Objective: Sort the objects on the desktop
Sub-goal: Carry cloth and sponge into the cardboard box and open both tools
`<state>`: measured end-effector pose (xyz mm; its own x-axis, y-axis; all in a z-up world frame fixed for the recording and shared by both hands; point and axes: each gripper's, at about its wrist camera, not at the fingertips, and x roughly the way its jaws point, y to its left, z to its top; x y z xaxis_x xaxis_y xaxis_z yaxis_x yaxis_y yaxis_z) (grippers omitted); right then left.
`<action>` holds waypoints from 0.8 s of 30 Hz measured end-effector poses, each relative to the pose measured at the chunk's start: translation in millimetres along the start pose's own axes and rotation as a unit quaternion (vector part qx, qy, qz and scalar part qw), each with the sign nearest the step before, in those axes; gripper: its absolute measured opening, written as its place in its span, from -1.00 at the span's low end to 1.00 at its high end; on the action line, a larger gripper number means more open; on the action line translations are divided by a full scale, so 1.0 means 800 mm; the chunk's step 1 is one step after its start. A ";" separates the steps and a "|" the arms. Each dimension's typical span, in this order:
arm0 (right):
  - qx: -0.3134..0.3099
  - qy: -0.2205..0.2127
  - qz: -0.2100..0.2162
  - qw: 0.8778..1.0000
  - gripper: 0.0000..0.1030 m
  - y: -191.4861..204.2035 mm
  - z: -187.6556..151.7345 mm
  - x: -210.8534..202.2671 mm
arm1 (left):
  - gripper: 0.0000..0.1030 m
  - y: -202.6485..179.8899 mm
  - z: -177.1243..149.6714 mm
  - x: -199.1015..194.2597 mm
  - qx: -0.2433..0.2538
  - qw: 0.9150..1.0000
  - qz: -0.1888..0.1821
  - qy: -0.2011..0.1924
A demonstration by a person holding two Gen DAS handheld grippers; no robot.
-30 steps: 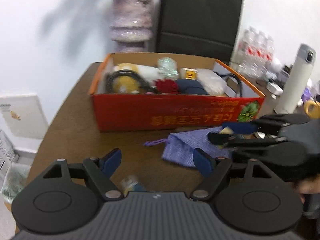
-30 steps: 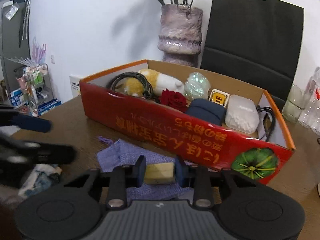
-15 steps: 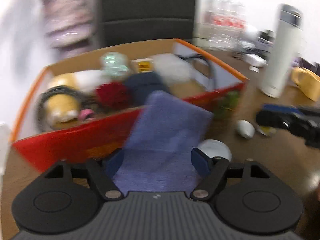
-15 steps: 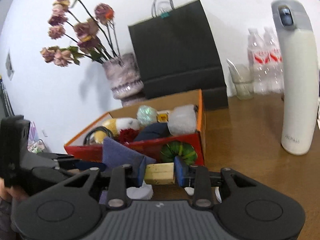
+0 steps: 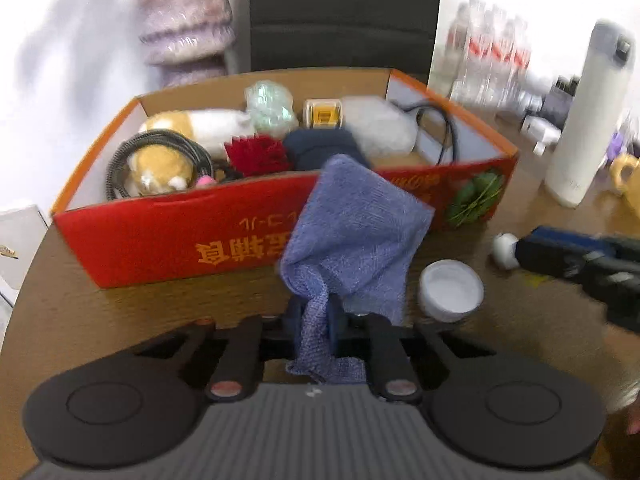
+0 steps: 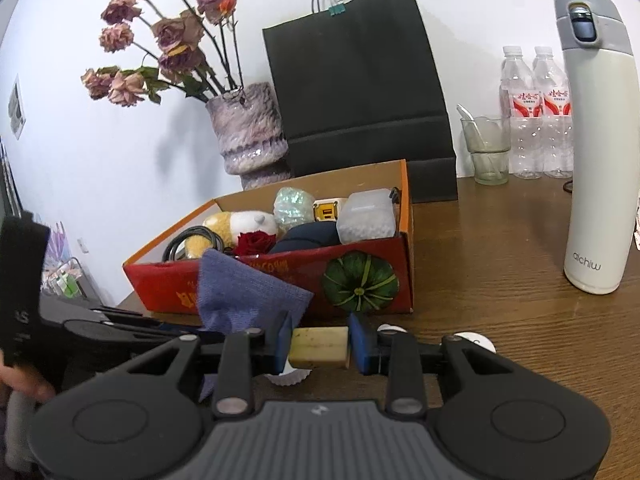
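Blue-violet knitted cloth pouch (image 5: pixel 352 236) pinched by one bunched corner between the closed fingers of the left gripper (image 5: pixel 316 320), low centre of the left wrist view, rest of the fabric hanging in front of the red cardboard box (image 5: pixel 168 236). Pale yellowish rectangular block (image 6: pixel 319 347) clamped squarely between the blue pads of the right gripper (image 6: pixel 319 347), bottom centre of the right wrist view, just above the brown wooden table (image 6: pixel 500 312). Just beyond, right of the pouch: small white round lid (image 5: pixel 450 290) lying on the tabletop. Farther back, box already crowded with a yellow-and-white plush toy (image 5: pixel 188 128), a red fabric rose (image 5: pixel 256 154), a coiled black cable (image 5: pixel 132 160) and a dark navy soft case (image 5: pixel 324 150). Probably best done by lifting the pouch clear over the near wall before letting go, aiming for the sparser right end, and keeping the two grippers apart to avoid a collision. Tall white thermos flask (image 6: pixel 596 152) at far right, well clear.
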<state>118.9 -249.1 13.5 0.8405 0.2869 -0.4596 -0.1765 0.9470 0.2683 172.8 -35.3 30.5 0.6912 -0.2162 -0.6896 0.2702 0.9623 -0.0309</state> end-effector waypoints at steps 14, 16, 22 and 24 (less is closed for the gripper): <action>-0.075 -0.054 0.000 0.996 -0.42 0.076 -0.017 -0.075 | -0.76 -0.005 -0.055 -0.190 -0.092 0.987 -0.059 -0.119; -0.060 -0.042 0.014 0.997 -0.42 0.078 -0.027 -0.090 | -0.76 -0.008 -0.073 -0.187 -0.099 0.987 -0.077 -0.100; -0.060 -0.040 0.015 0.997 -0.42 0.078 -0.024 -0.124 | -0.76 -0.004 -0.054 -0.182 -0.086 0.988 -0.070 -0.110; -0.054 -0.051 0.016 0.997 -0.42 0.074 -0.011 -0.128 | -0.76 0.003 -0.033 -0.187 -0.078 0.986 -0.060 -0.133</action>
<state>18.1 -221.2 68.9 0.8803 0.3057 -0.3627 -0.2531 0.9494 0.1858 52.3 3.7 114.4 0.8179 -0.3459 -0.4598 0.2686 0.9363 -0.2265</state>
